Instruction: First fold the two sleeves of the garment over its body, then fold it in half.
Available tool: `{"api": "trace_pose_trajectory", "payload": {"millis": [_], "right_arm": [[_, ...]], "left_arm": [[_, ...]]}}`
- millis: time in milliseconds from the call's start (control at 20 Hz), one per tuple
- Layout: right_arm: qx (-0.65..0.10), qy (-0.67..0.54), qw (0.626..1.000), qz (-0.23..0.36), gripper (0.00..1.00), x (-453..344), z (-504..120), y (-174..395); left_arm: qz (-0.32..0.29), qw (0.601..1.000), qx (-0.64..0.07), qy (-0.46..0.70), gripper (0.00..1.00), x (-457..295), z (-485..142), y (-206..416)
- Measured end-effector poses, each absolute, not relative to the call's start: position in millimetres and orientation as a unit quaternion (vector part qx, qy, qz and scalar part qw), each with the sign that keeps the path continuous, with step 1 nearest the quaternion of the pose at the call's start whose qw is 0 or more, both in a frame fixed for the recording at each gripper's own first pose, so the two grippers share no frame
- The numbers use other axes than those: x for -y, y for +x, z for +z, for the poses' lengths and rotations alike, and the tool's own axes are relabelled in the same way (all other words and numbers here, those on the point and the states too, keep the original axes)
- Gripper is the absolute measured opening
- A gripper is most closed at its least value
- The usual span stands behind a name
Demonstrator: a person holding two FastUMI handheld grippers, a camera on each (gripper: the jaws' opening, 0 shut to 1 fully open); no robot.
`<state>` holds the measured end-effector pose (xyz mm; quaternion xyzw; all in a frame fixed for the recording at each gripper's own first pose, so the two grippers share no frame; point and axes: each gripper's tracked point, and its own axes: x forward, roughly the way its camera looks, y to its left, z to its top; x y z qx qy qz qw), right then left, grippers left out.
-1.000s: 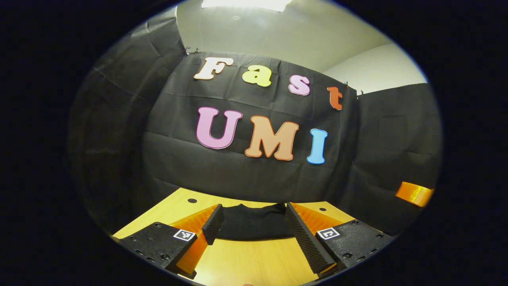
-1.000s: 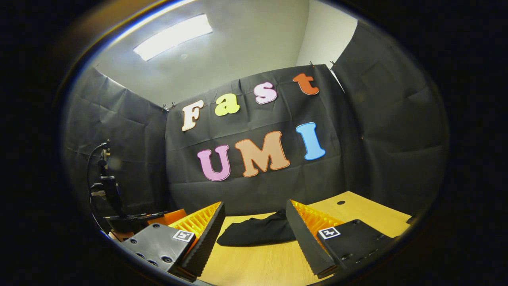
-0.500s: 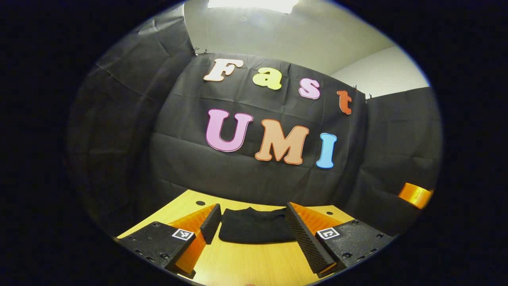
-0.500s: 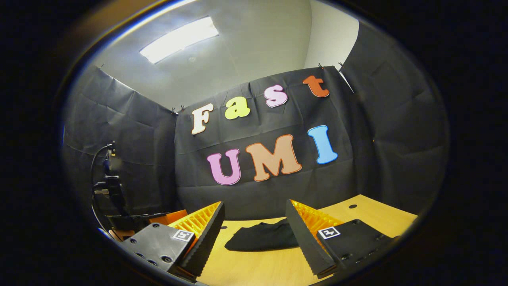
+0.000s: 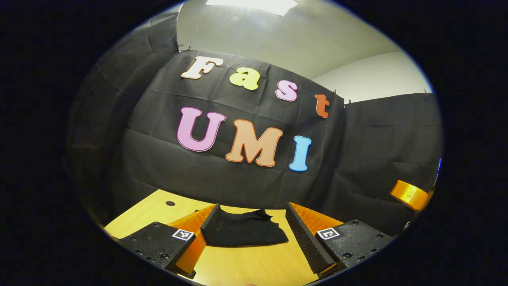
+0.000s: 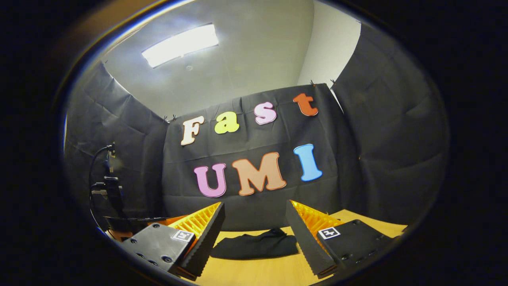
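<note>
A black garment lies folded into a small bundle on the yellow wooden table. In the left gripper view it rests beyond my left gripper, seen between the two fingers and nearer the left one. My left gripper is open and holds nothing. In the right gripper view the same garment lies flat on the table ahead of my right gripper, which is also open and empty. Both grippers hover back from the cloth without touching it.
The table has small round holes near its far edge, close to the black cloth wall. An orange part of the other gripper shows at the right of the left gripper view. A dark stand with a cable rises at the left in the right gripper view.
Both grippers have pulled back from the garment. The left view swung so the garment slid leftward between its fingers. The right view tilted up, and the garment sits lower in it.
</note>
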<state>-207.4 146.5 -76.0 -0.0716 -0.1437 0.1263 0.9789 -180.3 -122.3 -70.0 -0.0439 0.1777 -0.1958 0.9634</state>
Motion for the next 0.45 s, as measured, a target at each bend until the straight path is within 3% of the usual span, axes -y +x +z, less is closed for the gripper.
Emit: {"api": "trace_pose_trajectory", "payload": {"millis": [250, 450], "right_arm": [[0.166, -0.064, 0.976, 0.126, 0.97, -100.6, -49.7, -197.3], [0.199, -0.089, 0.968, 0.127, 0.94, -31.0, -7.6, -185.2]], "left_arm": [[-0.22, 0.954, -0.19, -0.074, 0.94, 179.9, -74.7, -176.0], [-0.218, 0.959, -0.157, -0.094, 0.93, 248.7, -64.9, -168.2]]}}
